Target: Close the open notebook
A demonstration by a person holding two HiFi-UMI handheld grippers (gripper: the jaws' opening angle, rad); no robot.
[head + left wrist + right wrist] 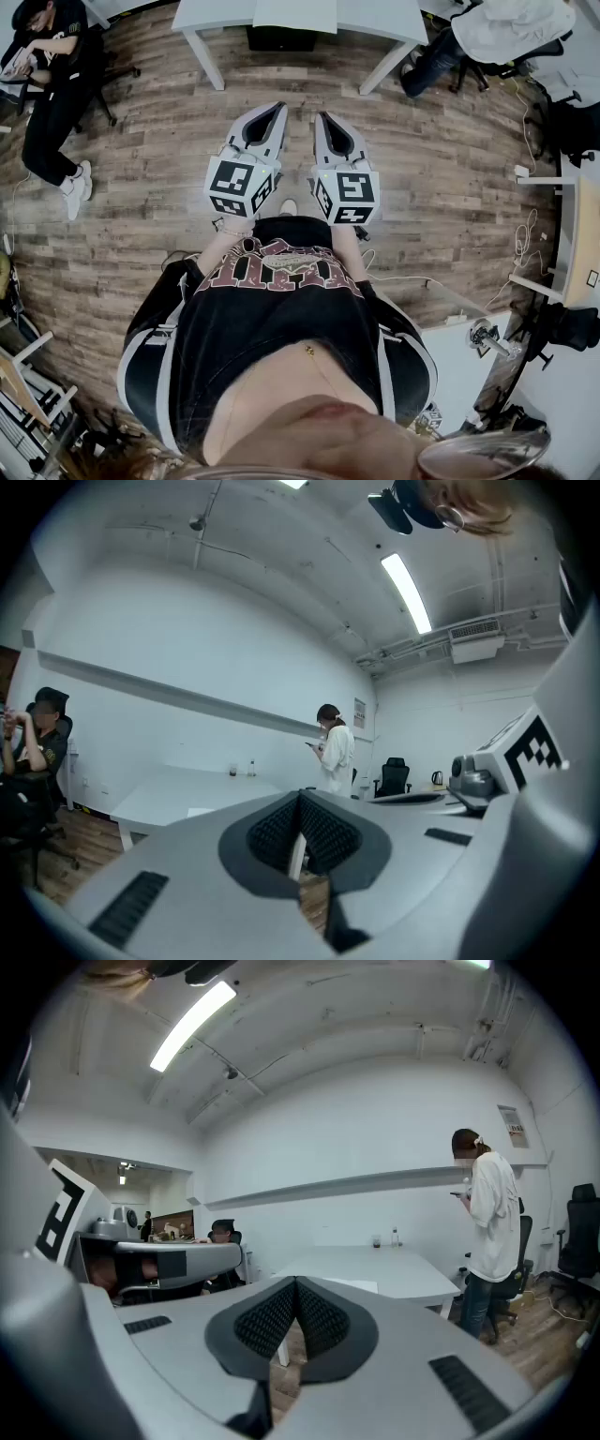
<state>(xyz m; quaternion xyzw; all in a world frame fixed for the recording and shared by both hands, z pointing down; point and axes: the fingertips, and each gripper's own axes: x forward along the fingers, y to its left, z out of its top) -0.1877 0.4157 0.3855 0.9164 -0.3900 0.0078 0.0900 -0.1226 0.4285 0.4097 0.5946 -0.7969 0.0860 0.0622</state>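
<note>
While abreast, left tongs [275, 112], right tongs [325, 122] forward, closed.

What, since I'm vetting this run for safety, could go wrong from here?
Both the left gripper and right gripper are shut and over wood floor, short of the white table; they could arrive closed and shove whatever lies there. A standing person beside that table could be bumped on approach.
</note>
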